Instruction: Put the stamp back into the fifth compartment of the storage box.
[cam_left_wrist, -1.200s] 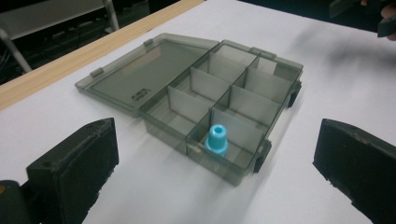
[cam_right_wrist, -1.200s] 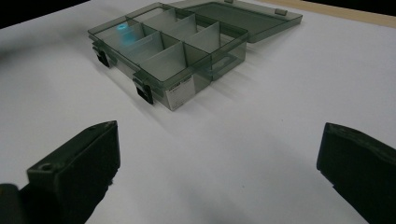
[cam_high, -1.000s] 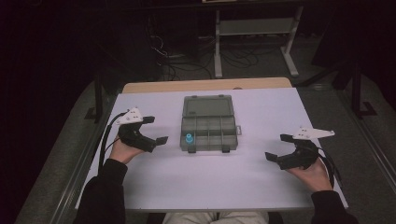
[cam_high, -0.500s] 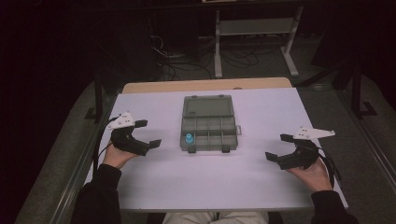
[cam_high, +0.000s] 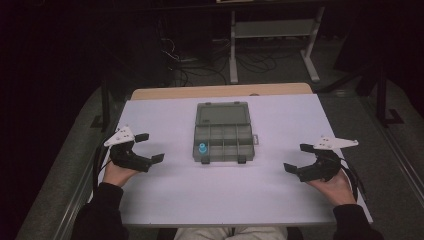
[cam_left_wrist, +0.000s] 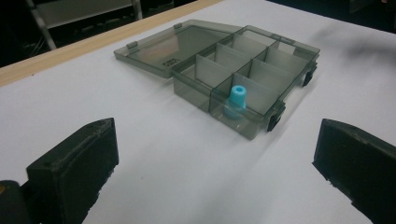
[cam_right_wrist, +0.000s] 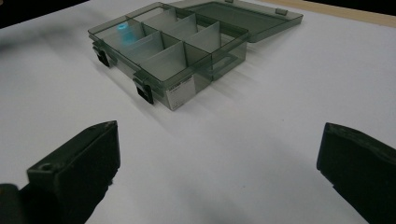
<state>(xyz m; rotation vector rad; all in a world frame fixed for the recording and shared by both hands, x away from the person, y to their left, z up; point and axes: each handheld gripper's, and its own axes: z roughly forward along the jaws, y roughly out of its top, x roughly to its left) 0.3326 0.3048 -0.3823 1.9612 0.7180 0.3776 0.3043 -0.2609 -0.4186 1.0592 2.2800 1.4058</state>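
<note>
**Both grippers empty and apart from the open compartment box**

A smoke-grey transparent plastic compartment box (cam_high: 222, 144) lies at the middle of the white table top (cam_high: 220, 195), its hinged lid (cam_high: 222, 114) folded flat open on the far side. The tray is split by clear dividers into a grid of small cells. Two black latches sit on its near wall.

A small light-blue plastic cap-shaped piece (cam_high: 202, 148) stands upright in the near-left corner cell of the tray, as seen from the high view. In the left gripper view the same piece (cam_left_wrist: 235, 101) stands in the cell closest to that camera, beside one of the latches.

The left gripper (cam_high: 148, 147), black with a grey three-cornered plate on top, is held in the person's left hand (cam_high: 116, 173) near the table's left edge, well apart from the box. Its jaws stand wide and released, with nothing between them, directed toward the box.

The right gripper (cam_high: 299, 158), of the same make, is held in the right hand (cam_high: 331, 184) near the right edge, likewise well apart from the box. Its jaws also stand wide and released, grasping nothing, and face the box.

Dark sleeves cover both forearms.
</note>
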